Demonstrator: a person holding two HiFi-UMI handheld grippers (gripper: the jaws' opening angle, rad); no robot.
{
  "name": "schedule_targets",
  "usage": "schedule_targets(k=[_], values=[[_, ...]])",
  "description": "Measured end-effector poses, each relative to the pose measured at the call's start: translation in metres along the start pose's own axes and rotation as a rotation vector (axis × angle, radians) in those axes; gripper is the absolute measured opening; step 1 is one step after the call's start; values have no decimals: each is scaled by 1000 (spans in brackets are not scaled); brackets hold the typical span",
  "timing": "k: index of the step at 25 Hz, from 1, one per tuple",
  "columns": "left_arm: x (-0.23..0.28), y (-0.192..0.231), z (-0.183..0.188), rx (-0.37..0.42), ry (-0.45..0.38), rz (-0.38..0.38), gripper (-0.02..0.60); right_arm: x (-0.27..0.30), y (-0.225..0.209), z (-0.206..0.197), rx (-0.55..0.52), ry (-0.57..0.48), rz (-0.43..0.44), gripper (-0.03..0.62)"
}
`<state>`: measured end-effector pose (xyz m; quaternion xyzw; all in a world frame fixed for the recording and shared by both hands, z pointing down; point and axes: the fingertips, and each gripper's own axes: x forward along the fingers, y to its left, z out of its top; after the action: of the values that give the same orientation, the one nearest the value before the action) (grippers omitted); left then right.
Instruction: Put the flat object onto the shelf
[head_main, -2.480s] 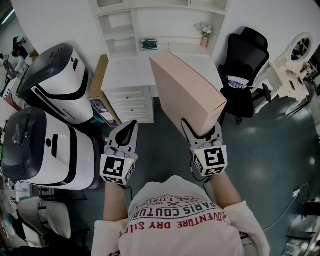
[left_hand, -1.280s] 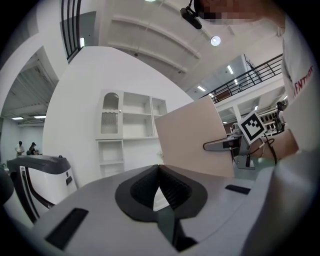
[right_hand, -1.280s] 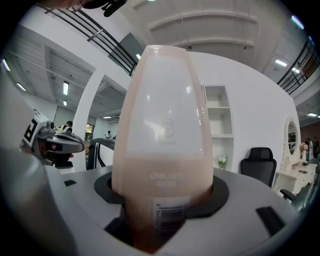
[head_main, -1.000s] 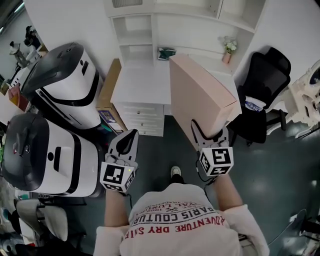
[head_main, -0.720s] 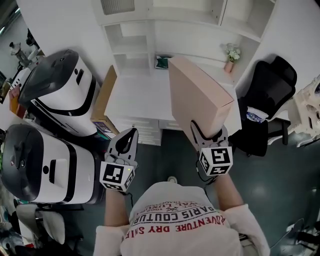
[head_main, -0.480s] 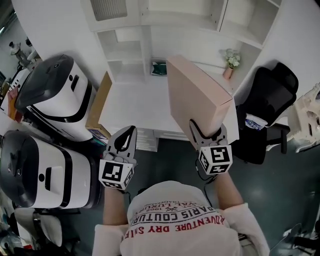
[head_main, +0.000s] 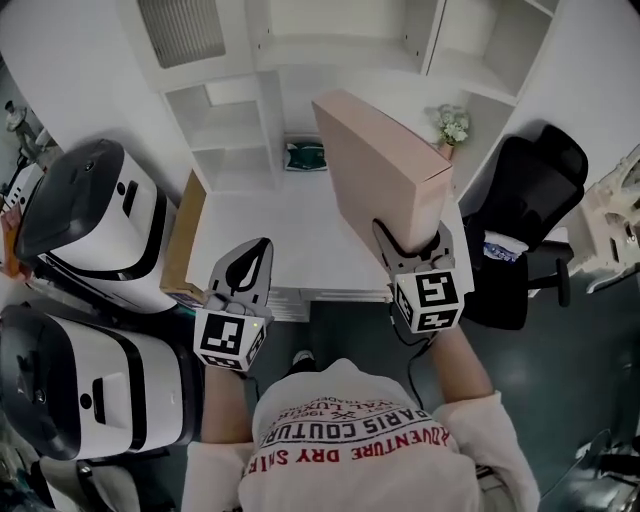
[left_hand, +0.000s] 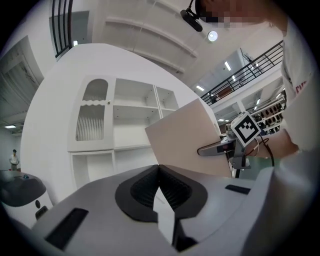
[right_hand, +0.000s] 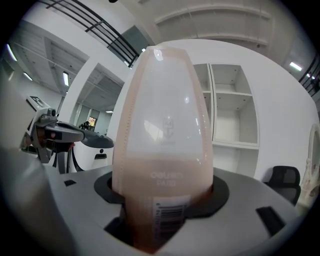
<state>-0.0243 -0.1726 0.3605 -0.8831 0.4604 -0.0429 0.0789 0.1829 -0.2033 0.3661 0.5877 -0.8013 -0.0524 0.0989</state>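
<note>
Holding the flat pink box (head_main: 378, 165) by its near end, the right gripper (head_main: 408, 240) has its jaws quite wide apart, one pad pressed on each broad face. The box stands on its thin edge in the air, leaning away from the person, above the white desk (head_main: 255, 225) and in front of the white shelf unit (head_main: 345, 45). It is not yet on any shelf.

The head view shows this from above, but not the end of the box that faces the person. The right gripper view does show it. There the box fills the whole gap between the jaws, and its narrow end carries a barcode label (right_hand: 167, 212) with faint print above it that I cannot read.

The left gripper (head_main: 260, 248) is beside the right one, well apart from the box, over the front edge of the desk. In the head view its jaws look like one closed point. The left gripper view confirms that the two dark pads meet and nothing is between them. This view also shows a broad side of the box, with one jaw of the right gripper lying along it.

Only the head view shows the small green thing (head_main: 303, 155) at the back of the desk and the pot of flowers (head_main: 450, 127) behind the box. The black chair (head_main: 520, 215) is at the right.
</note>
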Motion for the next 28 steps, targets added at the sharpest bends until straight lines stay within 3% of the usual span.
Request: schedule_targets(k=[11,20,28], values=[[36,56,14,10,-42,-62,14,71,-22,85,-259,35,-93,313],[40,96,4,6,-59,-105,14,122,-38,158,-734,129,-250,314],[46,125,-5,-4,-52,-139,14,182,-33,183,-1073,252,-283,316]])
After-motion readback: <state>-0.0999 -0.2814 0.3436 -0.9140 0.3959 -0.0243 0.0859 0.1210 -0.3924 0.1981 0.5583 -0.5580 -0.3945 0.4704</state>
